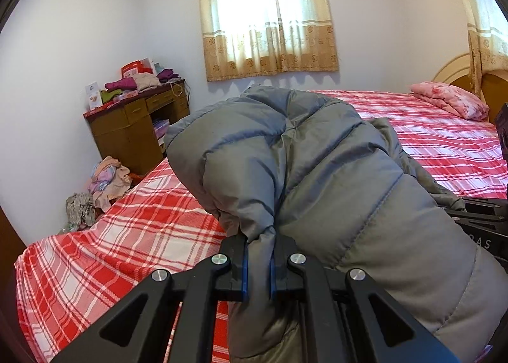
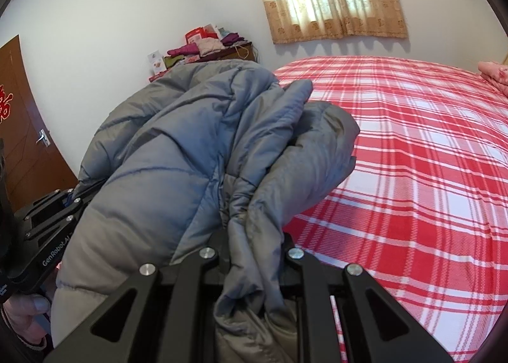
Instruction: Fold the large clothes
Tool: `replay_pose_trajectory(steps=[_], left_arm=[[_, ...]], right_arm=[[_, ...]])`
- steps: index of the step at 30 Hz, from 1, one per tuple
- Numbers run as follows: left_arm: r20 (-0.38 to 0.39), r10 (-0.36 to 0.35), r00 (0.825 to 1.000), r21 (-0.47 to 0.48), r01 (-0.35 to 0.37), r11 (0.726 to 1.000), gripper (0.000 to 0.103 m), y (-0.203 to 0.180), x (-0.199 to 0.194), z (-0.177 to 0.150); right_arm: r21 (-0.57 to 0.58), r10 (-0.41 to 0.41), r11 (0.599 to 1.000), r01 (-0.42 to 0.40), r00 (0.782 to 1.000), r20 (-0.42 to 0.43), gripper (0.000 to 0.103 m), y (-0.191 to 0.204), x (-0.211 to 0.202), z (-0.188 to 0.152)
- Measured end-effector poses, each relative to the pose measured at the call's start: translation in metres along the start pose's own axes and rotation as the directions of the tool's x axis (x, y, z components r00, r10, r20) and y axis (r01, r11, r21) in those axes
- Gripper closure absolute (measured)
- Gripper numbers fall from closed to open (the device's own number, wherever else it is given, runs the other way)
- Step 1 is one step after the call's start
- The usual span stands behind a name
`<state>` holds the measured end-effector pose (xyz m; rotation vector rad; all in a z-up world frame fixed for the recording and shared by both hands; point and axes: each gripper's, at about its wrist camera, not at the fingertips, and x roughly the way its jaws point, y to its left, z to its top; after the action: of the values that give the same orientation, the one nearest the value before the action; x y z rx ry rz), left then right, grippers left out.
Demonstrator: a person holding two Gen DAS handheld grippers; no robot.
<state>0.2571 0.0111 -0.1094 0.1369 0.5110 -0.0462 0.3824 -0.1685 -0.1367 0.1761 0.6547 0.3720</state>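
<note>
Both grippers have hold of one grey padded jacket (image 1: 317,166), which hangs bunched between them above the near edge of a bed (image 1: 127,204) covered in a red and white checked sheet. The left gripper (image 1: 257,263) is nearly closed, its blue-lined fingers (image 1: 244,267) pinching a thin fold of the jacket's edge, with the quilted bulk rising ahead of it and spilling to its right. The right gripper (image 2: 254,255) is also closed down, on a thicker wad of the same cloth, and from its view the jacket heaps up ahead and to its left, where the other tool shows past the fabric with a thumb (image 2: 35,306) on its handle. So the jacket runs with its long axis sideways, from one gripper across to the other, and neither hand is nearer to it than the other, since each already holds an end. The bare checked sheet lies ahead of and below both grippers, wide open toward the far side, where a folded pink quilt (image 1: 451,99) rests by the headboard (well apart from the jacket). My reading is that the jacket is being carried out over the bed to be spread, so the next move turns on drawing the hands apart along that sideways axis and lowering the cloth flat onto the sheet ahead. A cluttered desk (image 1: 139,115) stands in the far left corner.
</note>
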Motion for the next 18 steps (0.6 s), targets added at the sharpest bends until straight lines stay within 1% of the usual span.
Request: replay_pose_trajectory(steps=[10,18], left_arm=[[-0.018,0.007,1.000,-0.026,-0.007,1.000,0.095,0.012,0.007,-0.011],[-0.043,0.022,0.999,-0.041,-0.024,0.999,0.095,0.024,0.014,-0.022]], right_arm=[[-0.023,0.003,1.000,-0.004,1.000,-0.017,0.087,0.001,0.017,0.005],[-0.036,0.007,0.999,-0.008,0.999,-0.036,0.087,0.006,0.027,-0.001]])
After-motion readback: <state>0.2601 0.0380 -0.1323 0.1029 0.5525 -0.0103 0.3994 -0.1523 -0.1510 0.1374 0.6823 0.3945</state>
